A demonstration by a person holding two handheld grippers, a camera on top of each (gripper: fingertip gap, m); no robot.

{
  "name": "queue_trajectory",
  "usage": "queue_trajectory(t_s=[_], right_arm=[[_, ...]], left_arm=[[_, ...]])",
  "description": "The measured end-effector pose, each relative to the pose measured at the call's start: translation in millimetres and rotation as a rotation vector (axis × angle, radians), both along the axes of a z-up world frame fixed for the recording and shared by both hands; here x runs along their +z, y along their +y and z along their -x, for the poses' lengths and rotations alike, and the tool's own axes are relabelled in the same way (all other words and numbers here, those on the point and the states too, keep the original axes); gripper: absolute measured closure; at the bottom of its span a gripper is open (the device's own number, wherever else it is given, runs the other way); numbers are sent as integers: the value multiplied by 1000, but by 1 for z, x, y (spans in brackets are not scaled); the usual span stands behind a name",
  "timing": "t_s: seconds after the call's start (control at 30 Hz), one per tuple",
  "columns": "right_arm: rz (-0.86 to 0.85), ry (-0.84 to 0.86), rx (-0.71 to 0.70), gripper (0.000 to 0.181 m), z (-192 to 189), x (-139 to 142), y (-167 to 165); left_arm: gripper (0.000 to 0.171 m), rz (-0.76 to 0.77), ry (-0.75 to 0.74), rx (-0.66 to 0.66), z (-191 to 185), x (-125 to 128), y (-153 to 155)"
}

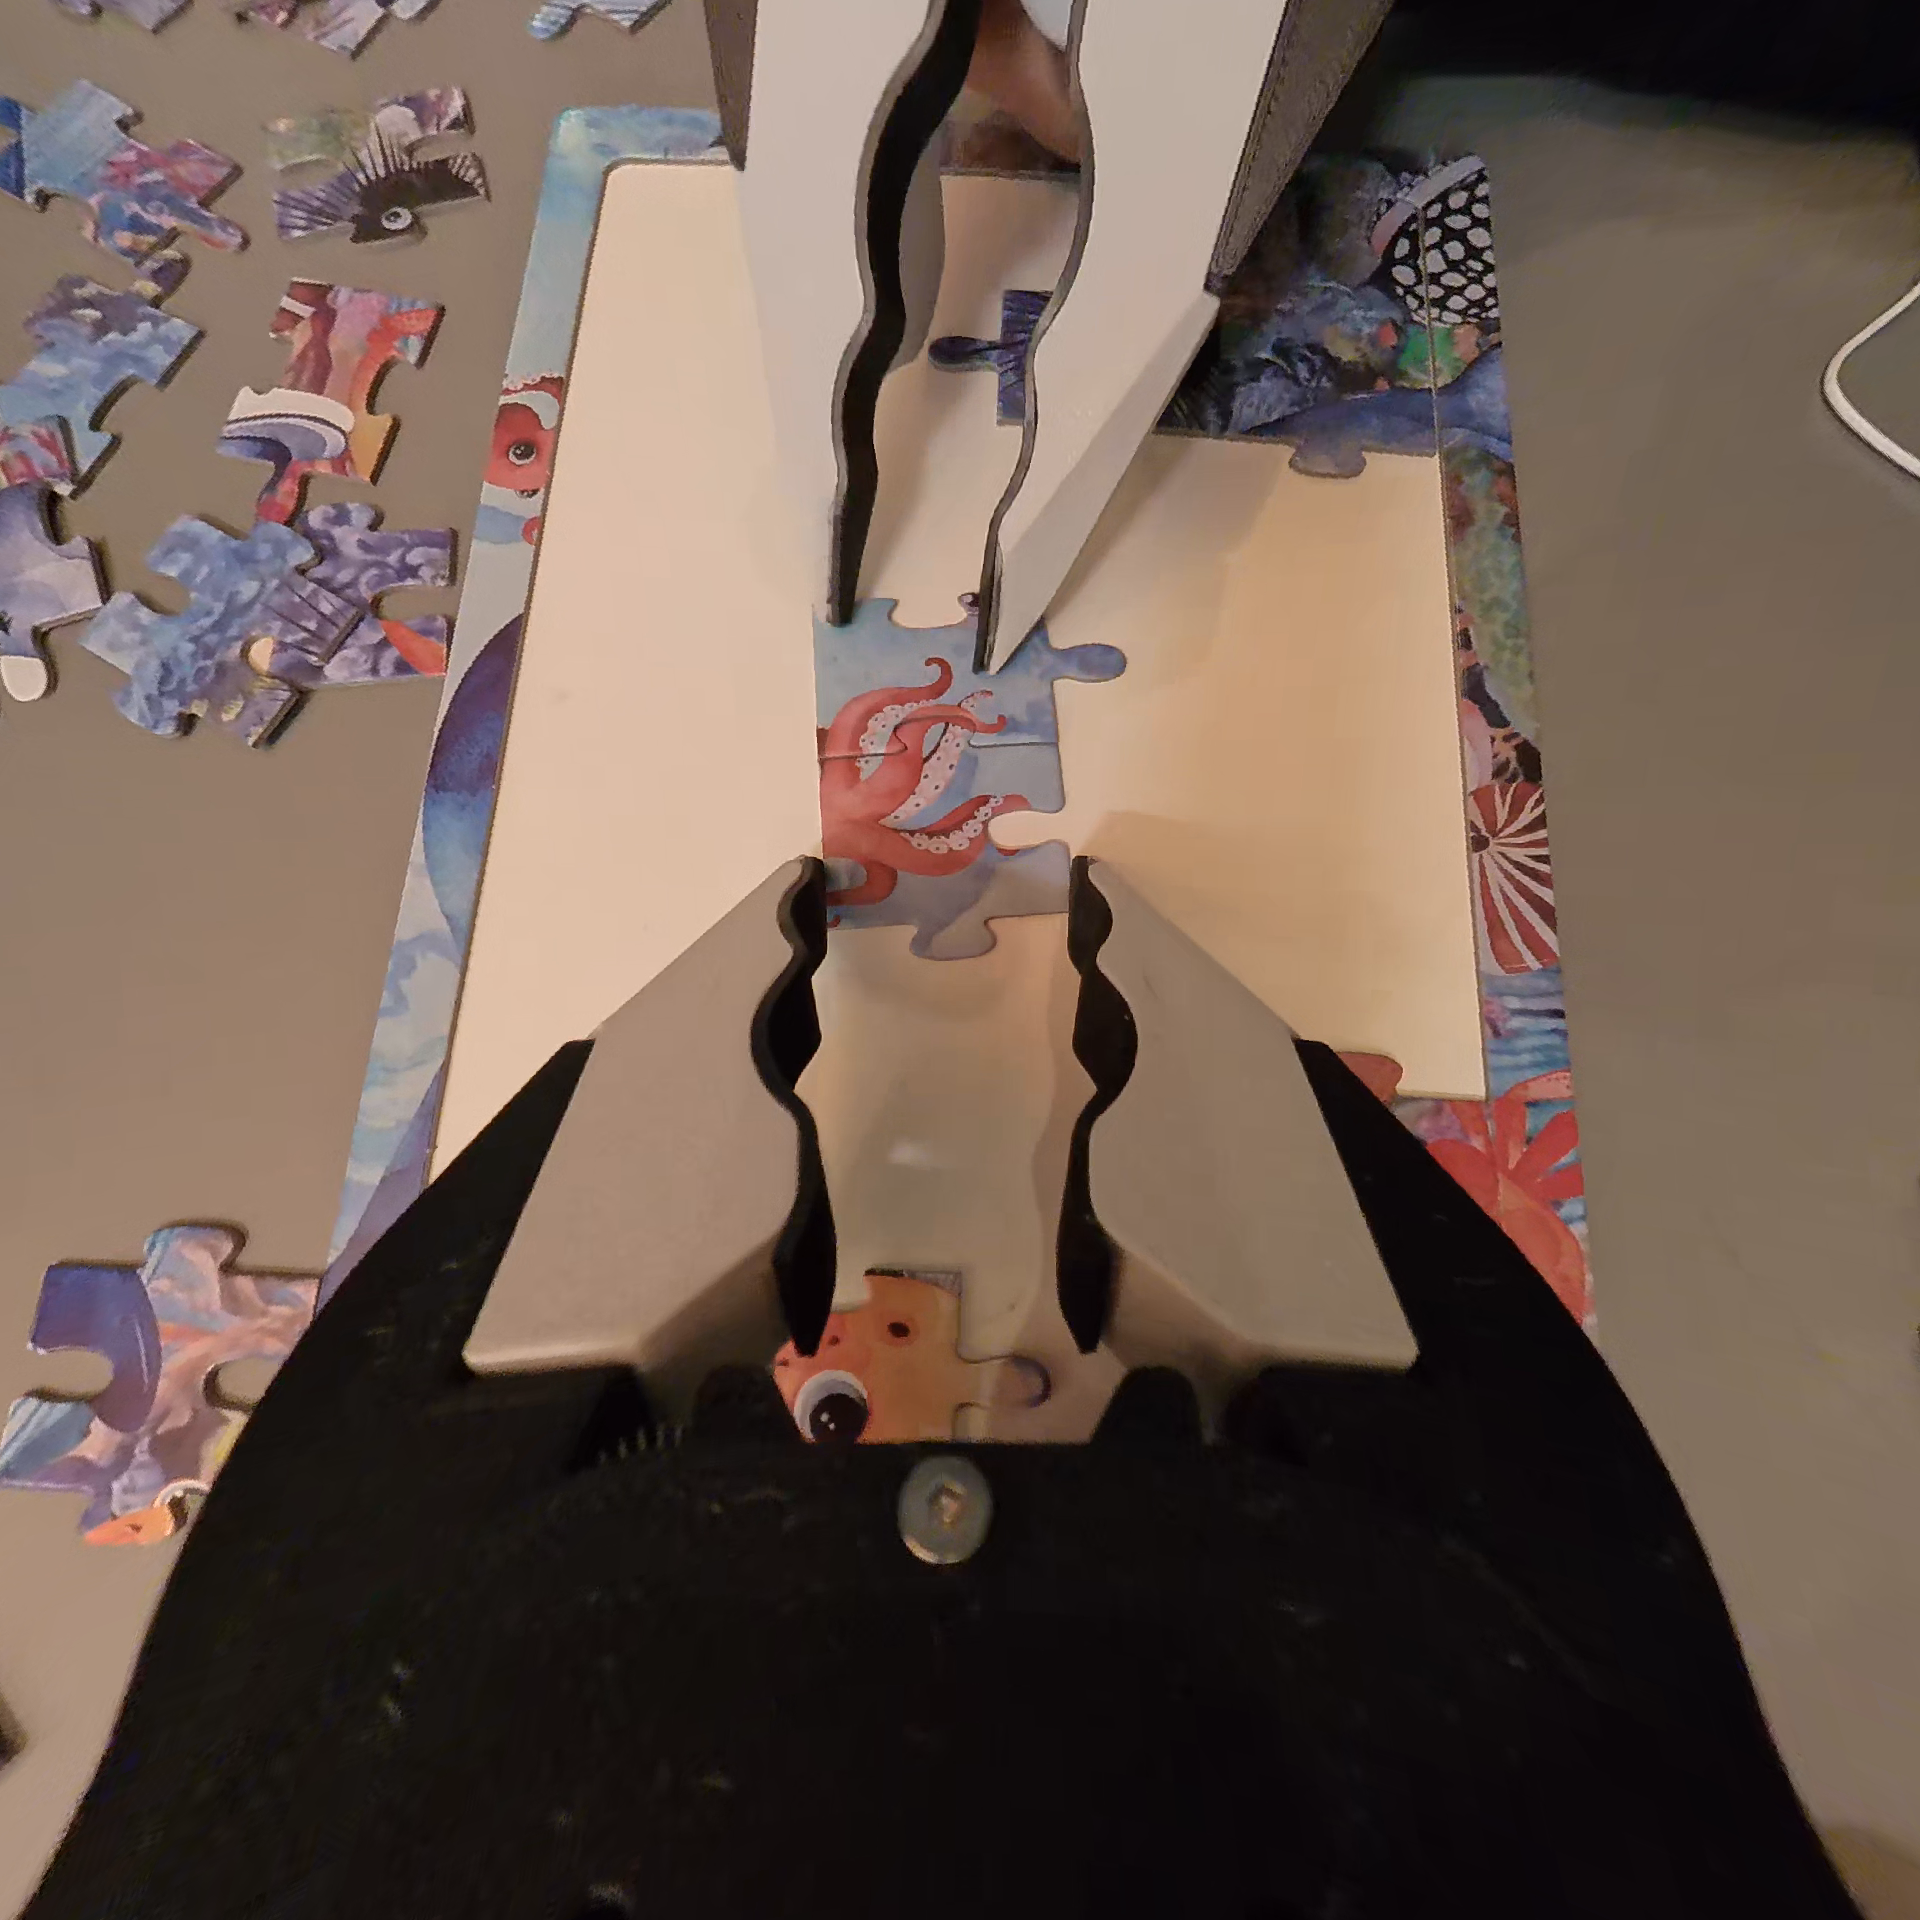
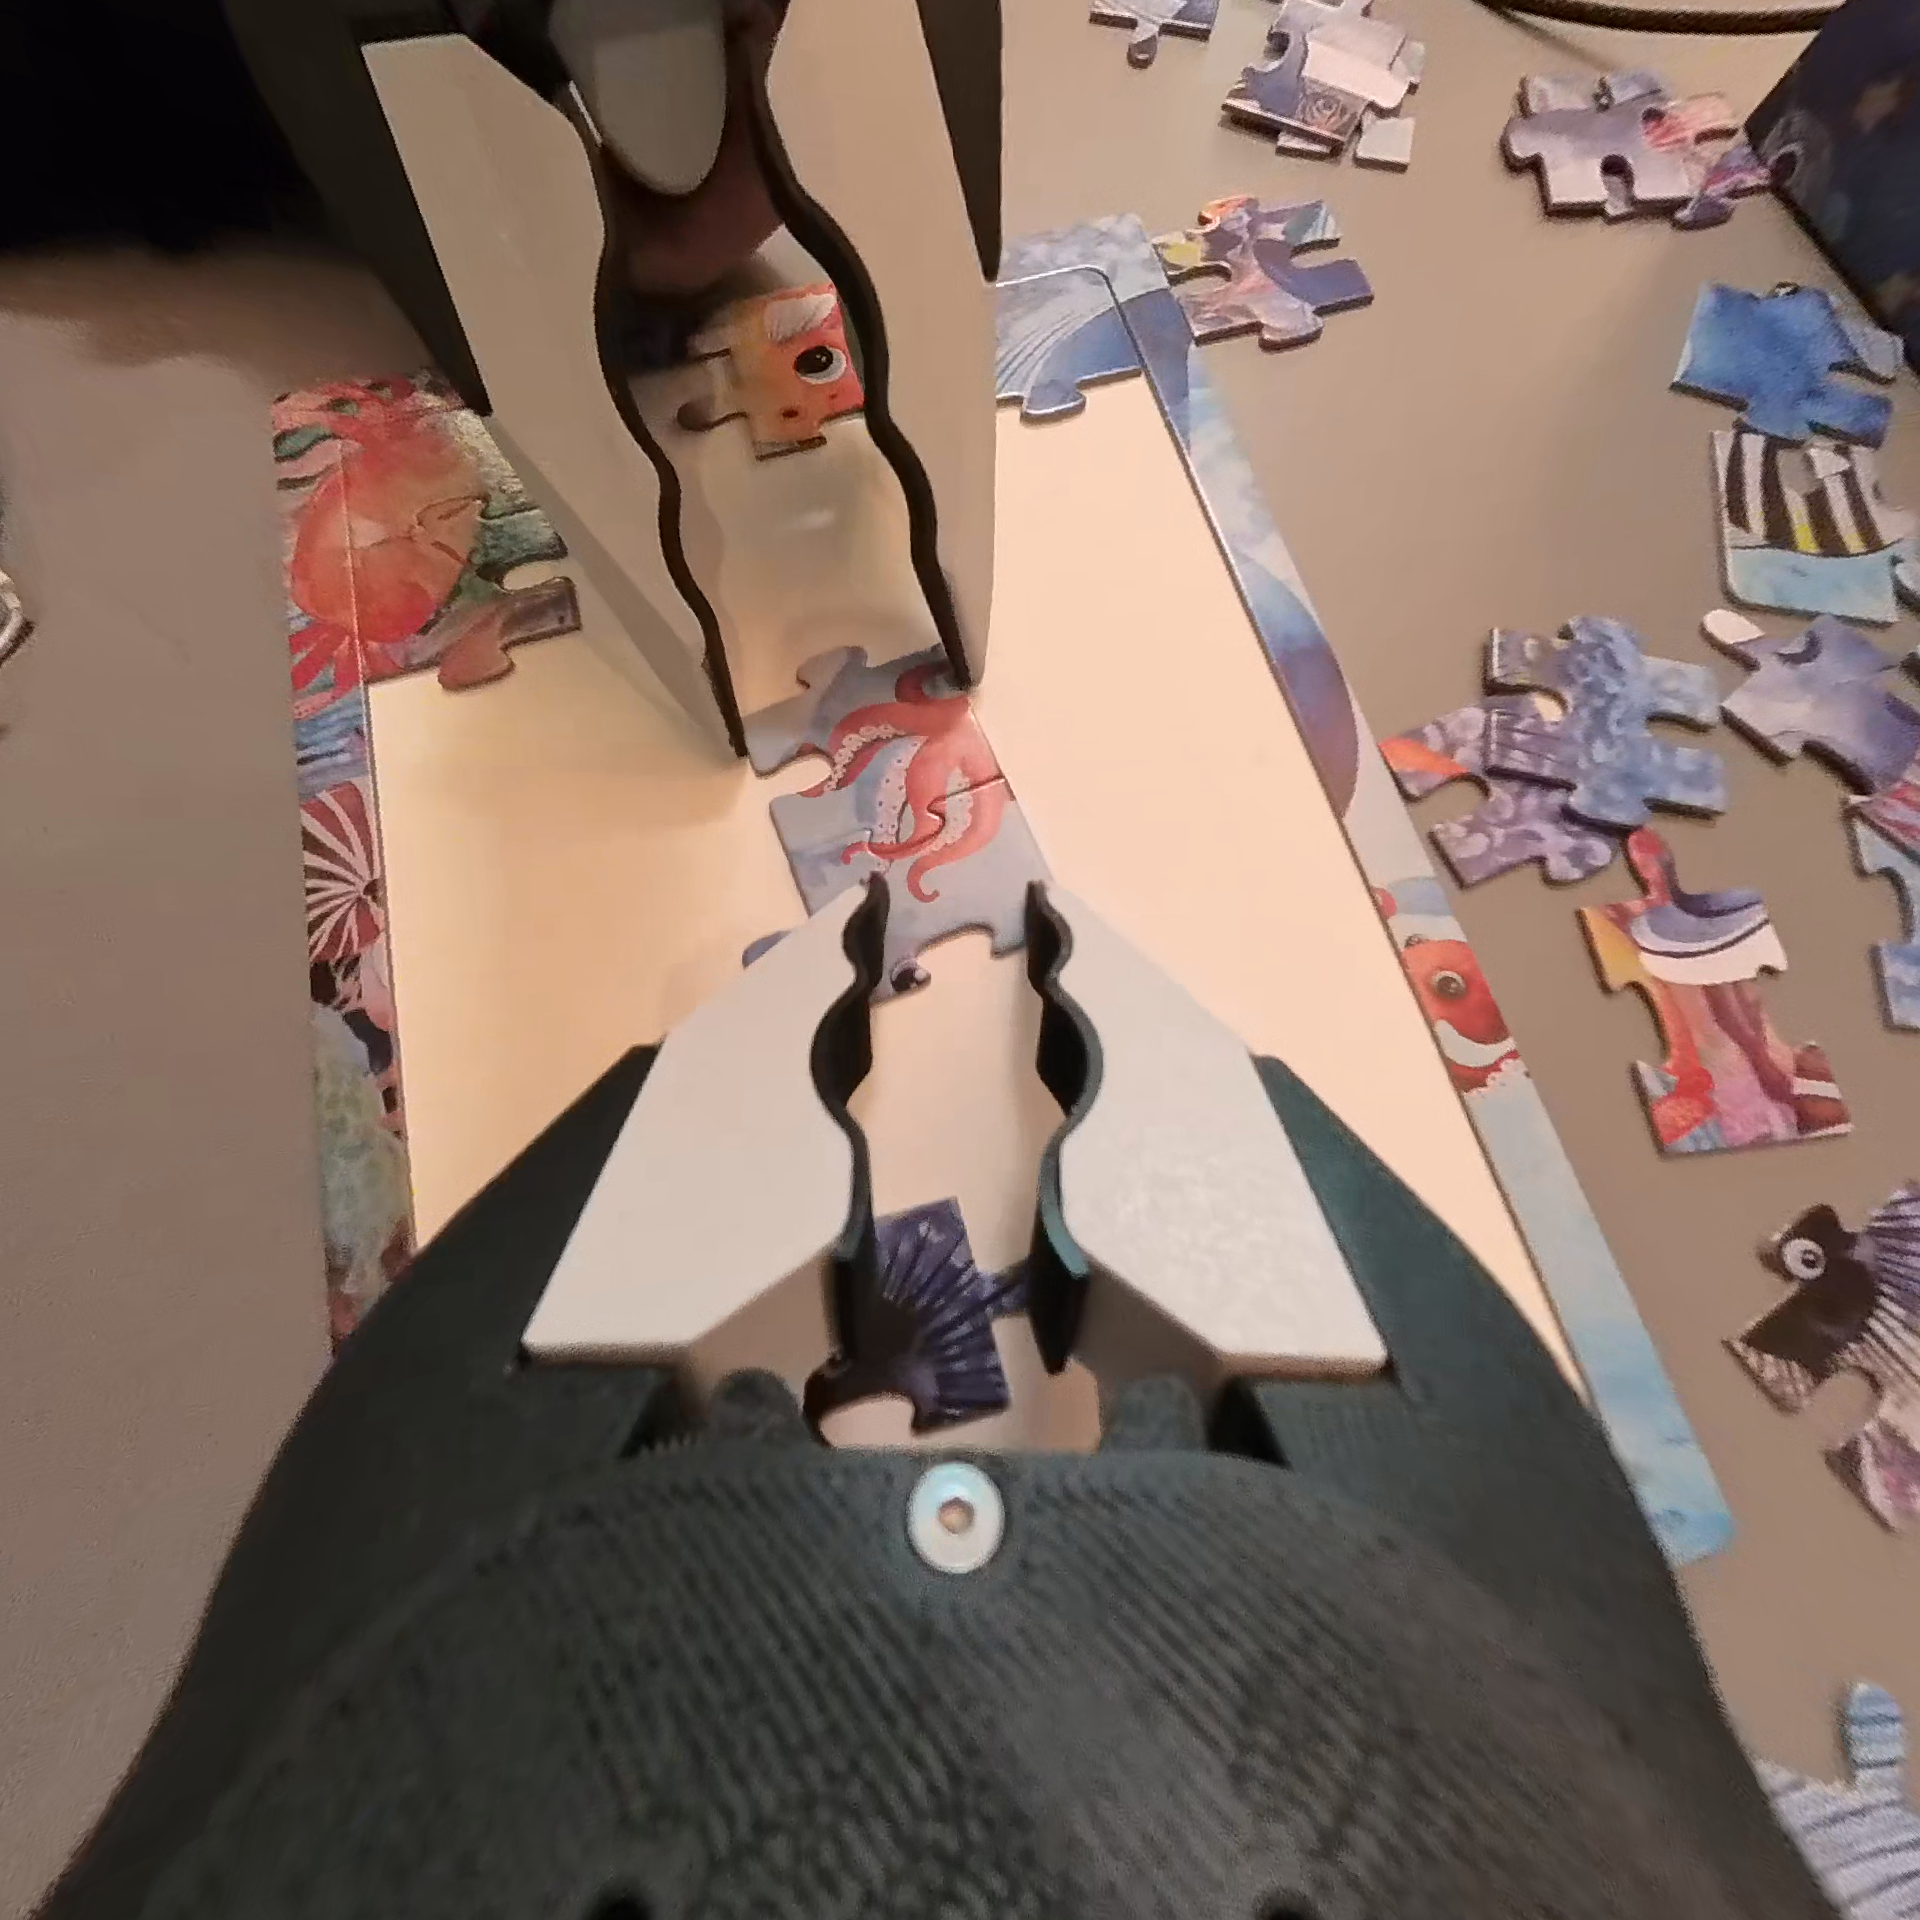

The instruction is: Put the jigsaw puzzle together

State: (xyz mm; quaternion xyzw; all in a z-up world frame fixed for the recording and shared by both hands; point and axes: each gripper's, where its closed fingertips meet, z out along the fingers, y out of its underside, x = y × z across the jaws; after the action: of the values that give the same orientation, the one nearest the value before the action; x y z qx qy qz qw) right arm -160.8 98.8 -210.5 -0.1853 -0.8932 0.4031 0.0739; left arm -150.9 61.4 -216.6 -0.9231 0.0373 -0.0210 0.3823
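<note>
Two joined octopus pieces (image 1: 940,769) lay mid-tray (image 1: 665,520), flat, thin, light card, best nudged by their edges. The left gripper (image 1: 945,883) stood spread at their near end. The right gripper (image 1: 914,623), parted more narrowly, seemingly touched the far piece, pinching nothing.

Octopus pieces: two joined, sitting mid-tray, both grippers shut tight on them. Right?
Not quite. The two joined octopus pieces do sit mid-tray, but both the left gripper and the right gripper are open, tips at the pieces' ends. Both wrist views show it.
</note>
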Motion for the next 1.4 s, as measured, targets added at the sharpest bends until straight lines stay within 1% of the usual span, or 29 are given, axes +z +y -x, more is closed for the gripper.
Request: queue_trajectory(t_s=[0.23, 0.33, 0.4, 0.53, 0.6, 0.67, 0.8, 0.9, 1.0, 1.13, 1.3, 1.4], right_arm=[[14, -7, -29, 161, 2, 0, -2], [3, 7, -17, 163, 1, 0, -3], [4, 36, -17, 152, 3, 5, -1], [191, 62, -79, 143, 16, 38, 7], [250, 42, -65, 139, 15, 46, 13], [272, 35, -27, 134, 9, 49, 13], [218, 90, 30, 132, 1, 44, 3], [153, 117, 57, 134, -4, 36, -3], [121, 105, 69, 134, -7, 28, -7], [60, 67, 65, 132, -7, 12, -3], [18, -7, 71, 130, -11, 0, -2], [33, 42, 67, 129, -8, 7, -5]], left_arm=[[126, -3, 4, -20, 0, 0, 0], [126, -3, 5, -21, 0, 0, 0], [126, -11, 14, -24, 0, 1, 1], [127, -8, 52, -47, -4, 3, 2], [127, -8, 66, -57, -6, 4, 2], [127, -33, 77, -57, -5, 9, 3], [127, -93, 67, -50, -4, 23, 3], [126, -37, 67, -41, 1, 12, -3], [126, 0, 58, -45, 2, 1, -6], [126, -2, 42, -45, 1, 1, -5], [125, 2, 46, -43, 2, 1, -5], [124, -6, 77, -33, 4, 3, -5]])
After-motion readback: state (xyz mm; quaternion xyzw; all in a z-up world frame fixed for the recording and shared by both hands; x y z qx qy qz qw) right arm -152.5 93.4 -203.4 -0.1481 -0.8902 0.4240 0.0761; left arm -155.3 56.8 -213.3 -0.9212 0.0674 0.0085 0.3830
